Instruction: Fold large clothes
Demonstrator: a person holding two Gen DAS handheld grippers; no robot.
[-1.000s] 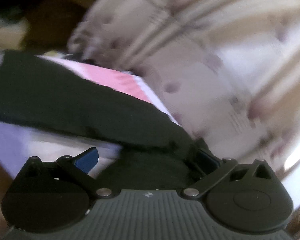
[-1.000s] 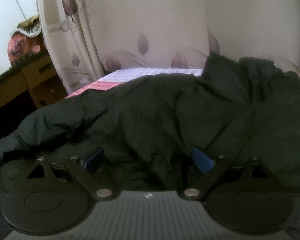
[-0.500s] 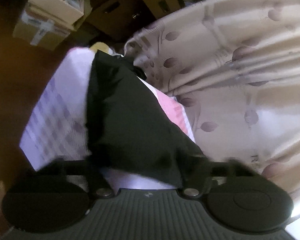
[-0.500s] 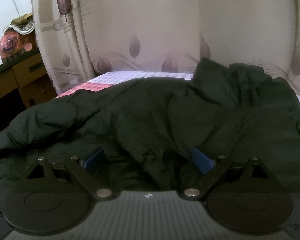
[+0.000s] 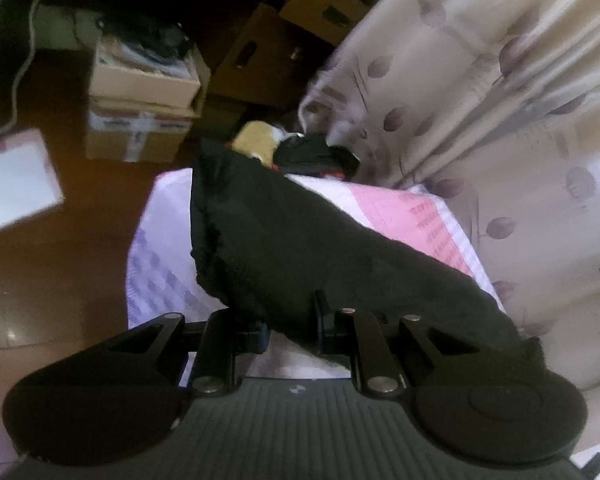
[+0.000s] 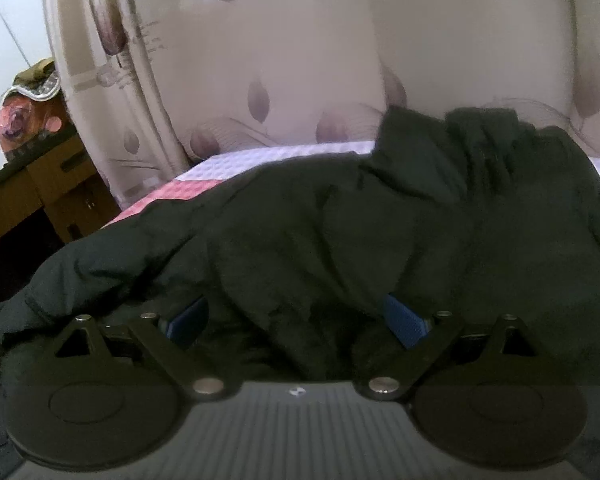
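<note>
Dark garment (image 5: pixel 300 248), large and puffy like a jacket, lies spread across a bed (image 5: pixel 156 256) with a lilac-and-pink checked cover; it reaches from the near edge toward the far side by the leaf-print curtain (image 5: pixel 480 92). The bed gives a broad flat bearing surface, which suits a piece this size. Left gripper (image 5: pixel 290 330): jaws closing, drawn close together with a fold of the garment's near edge between them; the cloth bunches and rises out of the pinch, so the pads appear to press on it already. Judged purpose: secure one edge so it can be carried over the body of the garment. From the pinch the cloth runs away in a taut strip, its far end hanging over the bed's left far corner, consistent with being held under light pull. Right gripper (image 6: pixel 296 320): jaws wide apart, blue pads (image 6: pixel 404 326) both showing, with crumpled dark cloth (image 6: pixel 340 240) mounded between and beyond them but not clamped. It sits low against the garment's near side, probably placed to take a second hold. Beyond the bed, cardboard boxes (image 5: pixel 140 116) stand on the brown floor (image 5: pixel 52 264) at far left, well apart from the work.
</note>
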